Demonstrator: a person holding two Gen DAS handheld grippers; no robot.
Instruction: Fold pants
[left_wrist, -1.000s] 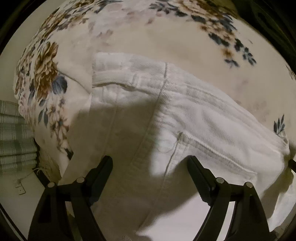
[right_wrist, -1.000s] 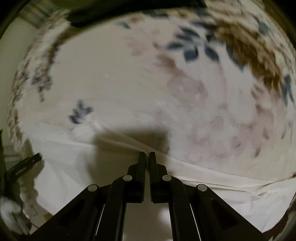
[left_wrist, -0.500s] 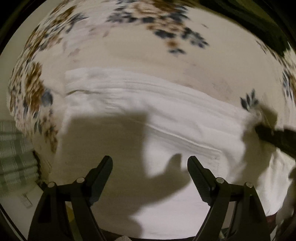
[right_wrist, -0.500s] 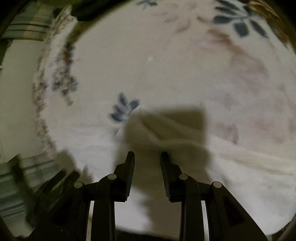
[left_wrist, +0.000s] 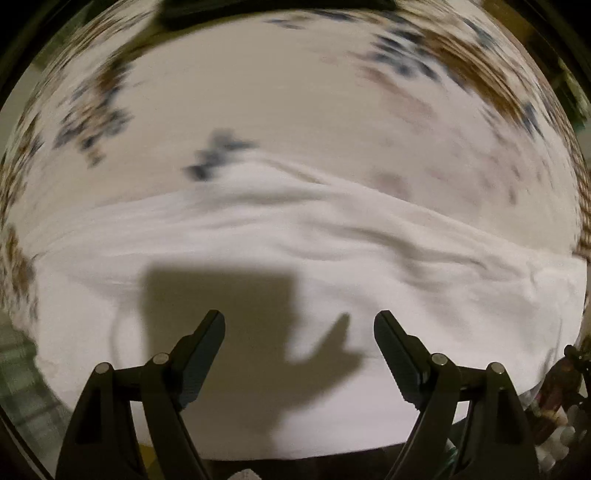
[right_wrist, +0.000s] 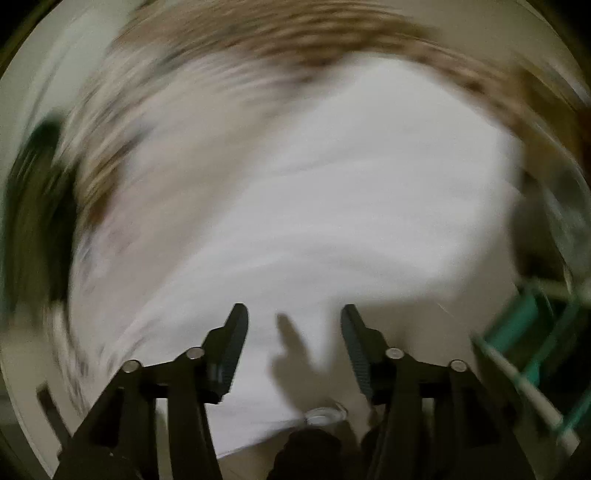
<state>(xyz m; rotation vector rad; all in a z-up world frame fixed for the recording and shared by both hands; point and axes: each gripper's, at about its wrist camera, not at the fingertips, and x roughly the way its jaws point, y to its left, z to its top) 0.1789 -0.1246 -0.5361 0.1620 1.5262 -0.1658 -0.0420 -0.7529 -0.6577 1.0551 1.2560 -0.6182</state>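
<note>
White pants (left_wrist: 332, 266) lie spread in a wide, rumpled band across a cream floral blanket (left_wrist: 295, 110), soft creases running along their length and one edge raised in a low ridge. The right wrist view, heavily blurred, shows the same white cloth (right_wrist: 314, 221).

pants (left_wrist: 295, 266): white | blanket (left_wrist: 295, 122): cream, brown-blue floral | gripper (left_wrist: 299, 332): black

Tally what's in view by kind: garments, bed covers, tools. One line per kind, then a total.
Garments: 1, the white pants, lying on the cover.
Bed covers: 1, the floral blanket.
Tools: 2, the left tool and the right tool, both open and holding nothing.
Total: 4
</note>
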